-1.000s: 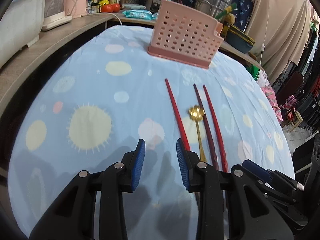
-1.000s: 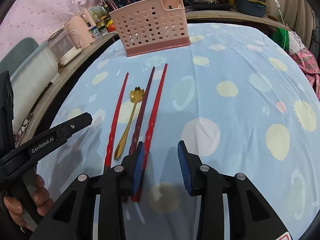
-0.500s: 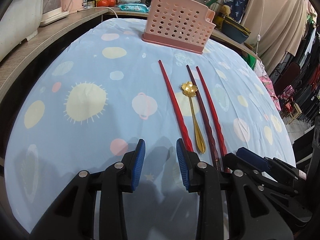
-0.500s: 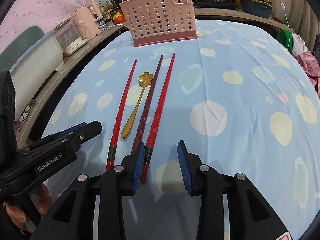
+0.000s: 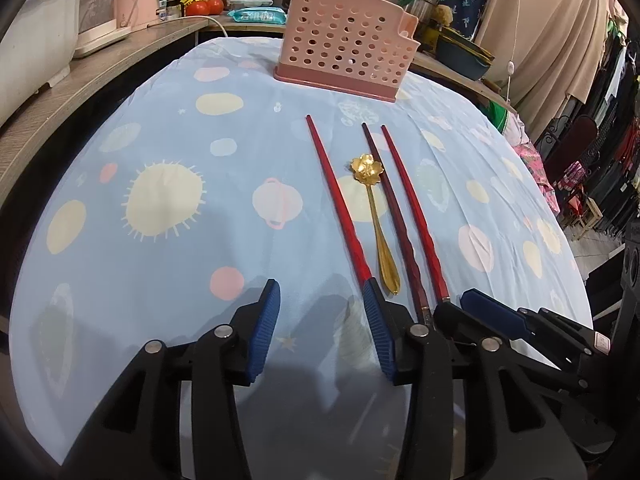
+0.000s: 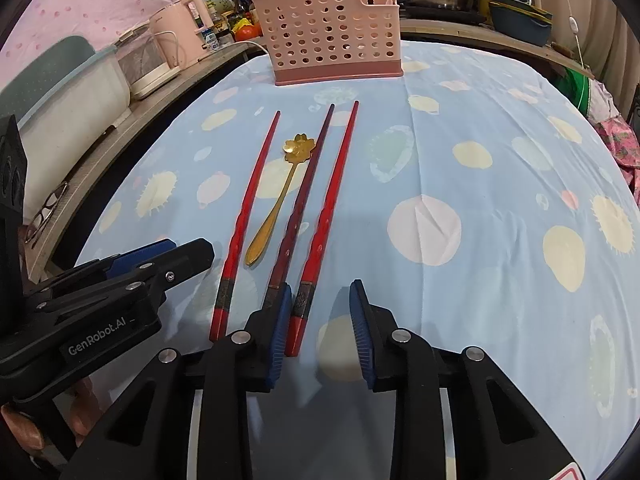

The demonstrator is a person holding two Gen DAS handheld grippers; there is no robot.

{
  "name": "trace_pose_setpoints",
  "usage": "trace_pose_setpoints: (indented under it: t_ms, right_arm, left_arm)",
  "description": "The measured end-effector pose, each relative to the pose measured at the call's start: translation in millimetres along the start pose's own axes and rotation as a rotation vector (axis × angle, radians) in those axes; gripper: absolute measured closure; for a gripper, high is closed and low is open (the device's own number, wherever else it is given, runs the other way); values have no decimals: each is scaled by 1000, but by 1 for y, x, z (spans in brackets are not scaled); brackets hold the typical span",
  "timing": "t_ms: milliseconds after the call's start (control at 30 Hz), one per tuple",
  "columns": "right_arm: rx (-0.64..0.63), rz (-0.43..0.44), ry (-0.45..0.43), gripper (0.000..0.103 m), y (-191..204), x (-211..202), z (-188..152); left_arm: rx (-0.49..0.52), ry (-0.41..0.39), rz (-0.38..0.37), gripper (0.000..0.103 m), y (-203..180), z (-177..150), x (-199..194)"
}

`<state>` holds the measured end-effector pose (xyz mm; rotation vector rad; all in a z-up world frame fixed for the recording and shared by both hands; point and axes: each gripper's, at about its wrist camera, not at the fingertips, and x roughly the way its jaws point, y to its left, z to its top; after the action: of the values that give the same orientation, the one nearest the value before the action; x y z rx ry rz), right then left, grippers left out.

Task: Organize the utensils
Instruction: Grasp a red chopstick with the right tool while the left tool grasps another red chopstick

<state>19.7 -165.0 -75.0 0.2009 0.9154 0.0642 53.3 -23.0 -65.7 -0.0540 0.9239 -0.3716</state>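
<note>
On a table under a blue planet-print cloth [image 5: 160, 248], three chopsticks and a spoon lie side by side before a pink perforated utensil basket [image 5: 344, 46]: from the left, a bright red chopstick [image 5: 338, 204], a gold flower-bowled spoon [image 5: 374, 216], a dark maroon chopstick [image 5: 396, 220] and a second red chopstick [image 5: 414, 216]. Only the right wrist view shows fingers [image 6: 24, 428] wrapped around the left gripper's handle, its "GenRobot.AI" lettering, and a pair of glasses [image 6: 46, 210] on the wooden ledge; only the left wrist view shows hanging clothes [image 5: 600, 160] at far right. Both tools point steeply down at the cloth. The left gripper [image 5: 320, 328], jaws just widening, stands parted over bare cloth, its right pad at the first chopstick's butt. The right gripper [image 6: 320, 324], jaws just narrowing, straddles the rightmost chopstick's end without pinching it.
</note>
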Motion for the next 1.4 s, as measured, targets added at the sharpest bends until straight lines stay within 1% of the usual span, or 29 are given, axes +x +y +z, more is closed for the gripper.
trace_pose_setpoints:
  t_ms: [100,133,200,333,533,667,800,900,967,1033,1067,1167,1233,1333,1400]
  right_arm:
    - [6,-6,-1,80,-1,0,0]
    - [9,-8,-1,82,-2,0,-1]
    - [14,-10,-1,86,-4,0,-1]
    - [22,-14,-2,90,-7,-1,-1]
    - [32,-17,-5,95,-11,-2,-3]
    - [40,-14,-5,96,-13,-3,-3]
    - [39,-14,-5,96,-13,-3,-4]
    - [40,-13,-5,96,-14,-3,-4]
    - [40,-14,-5,96,-14,-3,-4]
    - [40,-13,-5,96,-14,-3,-4]
    - [41,-13,-5,96,-14,-3,-4]
    - [40,-13,-6,96,-14,-3,-4]
    - [41,-13,-5,96,-14,-3,-4]
    - [40,-13,-6,96,-14,-3,-4]
    - [40,-13,-6,96,-14,-3,-4]
  left_arm:
    - [10,7,-6,59,-3,-1,1]
    - [12,8,-7,53,-4,-2,0]
    - [21,0,-10,50,-7,-3,-2]
    - [49,-9,-26,48,-13,-4,-5]
    - [64,9,-31,48,-19,-7,-1]
    - [61,22,-21,48,-18,-9,2]
    - [82,20,-3,49,-21,-11,3]
    - [90,19,4,53,-21,-12,4]
    - [97,18,3,64,-22,-12,4]
    - [103,17,0,67,-22,-12,4]
    - [106,17,-4,71,-22,-12,3]
    - [118,19,-13,77,-24,-13,4]
    - [126,22,-19,85,-26,-13,4]
    - [130,25,-24,91,-27,-13,4]
    - [127,27,-25,92,-26,-13,4]
